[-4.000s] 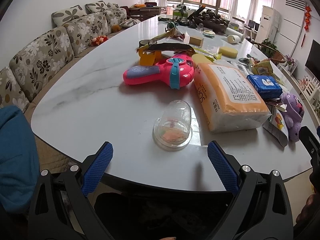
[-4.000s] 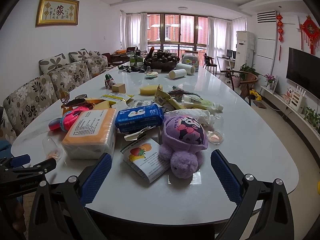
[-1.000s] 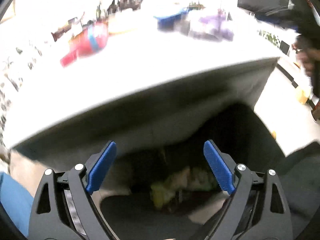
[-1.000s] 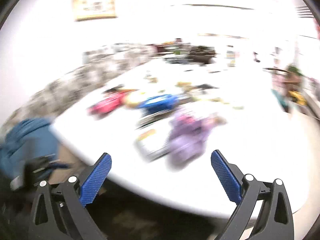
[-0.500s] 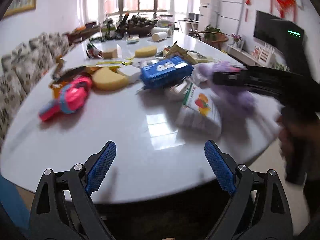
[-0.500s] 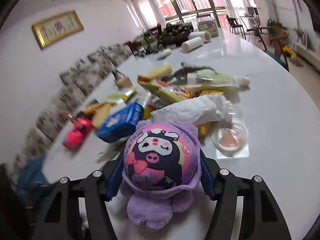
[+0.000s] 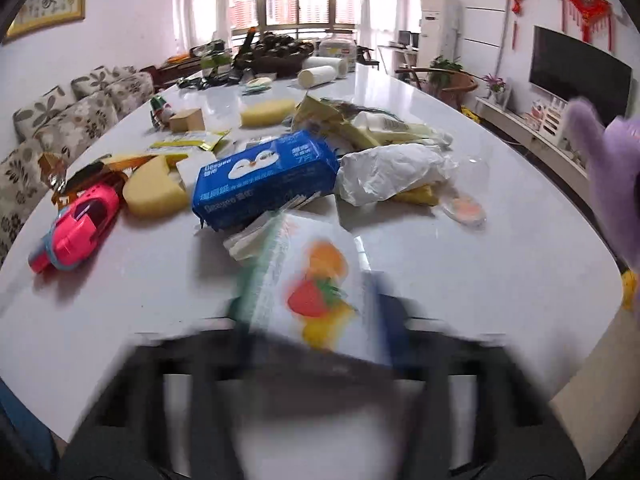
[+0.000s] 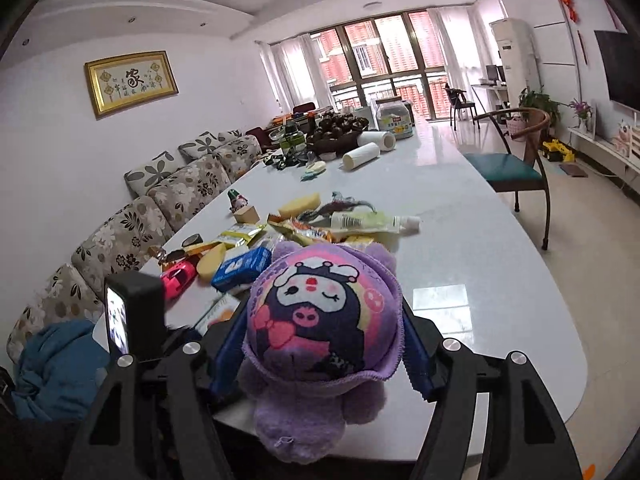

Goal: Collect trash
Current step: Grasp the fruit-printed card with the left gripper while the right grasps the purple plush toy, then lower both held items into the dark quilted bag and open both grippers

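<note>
A white snack packet with printed fruit (image 7: pixel 308 276) lies at the near edge of the white table (image 7: pixel 500 280). My left gripper (image 7: pixel 312 312) is blurred; its jaws are closing, with the packet pinched between the two fingers. The same packet shows small in the right wrist view as a white packet (image 8: pixel 218 314), beside the left gripper's black body (image 8: pixel 136 312). My right gripper (image 8: pixel 323 356) is shut on a purple plush toy (image 8: pixel 320 304), its blue pads pressing both sides. That plush toy (image 7: pixel 612 184) sits at the right edge of the left wrist view.
Behind the packet lie a blue wipes pack (image 7: pixel 264 176), a crumpled white bag (image 7: pixel 392 172), a clear plastic cup (image 7: pixel 464 204), a yellow sponge (image 7: pixel 154 192) and a pink toy (image 7: pixel 76 228). A chair (image 8: pixel 516 160) stands right of the table, a floral sofa (image 8: pixel 120 232) left.
My left gripper swung up from under the table edge, reached the fruit packet and closed around it. My right gripper closed on the purple plush and drew back with it.
</note>
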A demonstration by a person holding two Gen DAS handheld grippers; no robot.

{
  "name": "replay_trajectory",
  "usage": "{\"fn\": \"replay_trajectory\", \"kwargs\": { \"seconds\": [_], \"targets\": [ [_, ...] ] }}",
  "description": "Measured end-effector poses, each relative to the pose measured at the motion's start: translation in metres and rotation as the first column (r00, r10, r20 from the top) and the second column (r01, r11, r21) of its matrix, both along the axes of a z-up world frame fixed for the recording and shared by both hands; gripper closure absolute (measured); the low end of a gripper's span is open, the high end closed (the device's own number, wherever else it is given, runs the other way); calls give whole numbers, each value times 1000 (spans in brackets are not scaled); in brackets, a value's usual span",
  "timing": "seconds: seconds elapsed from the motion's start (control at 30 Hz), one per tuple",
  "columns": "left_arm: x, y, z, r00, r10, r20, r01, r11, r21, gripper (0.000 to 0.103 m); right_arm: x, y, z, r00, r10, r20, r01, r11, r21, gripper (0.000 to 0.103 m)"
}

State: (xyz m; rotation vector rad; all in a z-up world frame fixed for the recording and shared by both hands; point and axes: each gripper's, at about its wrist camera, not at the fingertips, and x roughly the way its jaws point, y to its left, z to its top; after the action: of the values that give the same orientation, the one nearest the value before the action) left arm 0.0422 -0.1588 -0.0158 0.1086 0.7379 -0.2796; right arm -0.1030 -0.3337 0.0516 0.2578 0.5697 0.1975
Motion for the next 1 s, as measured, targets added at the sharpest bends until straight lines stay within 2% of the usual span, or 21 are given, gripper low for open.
{"fn": "replay_trajectory", "kwargs": {
  "seconds": [0.03,0.1,0.17,0.3,0.37,0.47,0.5,0.6,0.67,0.73,0.83,0.93,1.0],
  "targets": [
    [-1,4,0,1000,-14,-10,14,1000,-13,93,0,2,-3,1000,8,-8,-8,1000,5,37],
    [-5,19,3,999,-38,-27,36,997,-69,95,-1,6,-8,1000,22,-18,-22,1000,12,37],
    [-15,37,12,999,-43,8,44,995,-94,95,-1,14,-12,999,42,-25,-42,999,14,37],
    [-53,74,48,987,-84,137,100,988,-115,95,-4,30,-13,996,92,-22,-92,996,12,37],
    [-74,97,63,982,-104,161,125,984,-126,95,-8,41,-10,990,140,-15,-140,990,7,37],
    [-101,126,72,981,-133,139,148,983,-107,95,-22,62,-9,961,277,-19,-277,961,21,37],
    [-111,134,69,983,-137,122,148,985,-85,95,-28,72,-11,940,339,-40,-339,941,20,37],
    [-131,155,44,990,-133,44,134,991,-26,95,-46,103,-26,872,475,-118,-478,878,6,37],
    [-140,168,17,992,-121,-31,120,993,-22,95,-54,122,-43,823,538,-186,-547,837,3,37],
    [-144,179,-13,989,-103,-107,102,995,-19,95,-58,143,-74,764,575,-294,-602,799,0,37],
    [-145,187,-68,969,-94,-226,102,995,24,94,-49,165,-125,690,575,-440,-637,770,8,36],
    [-132,189,-129,917,-97,-386,123,992,43,93,-23,183,-195,598,531,-600,-640,767,42,32],
    [-117,187,-177,851,-68,-521,123,990,72,93,-8,191,-234,555,487,-675,-641,767,27,29]
  ]
}}
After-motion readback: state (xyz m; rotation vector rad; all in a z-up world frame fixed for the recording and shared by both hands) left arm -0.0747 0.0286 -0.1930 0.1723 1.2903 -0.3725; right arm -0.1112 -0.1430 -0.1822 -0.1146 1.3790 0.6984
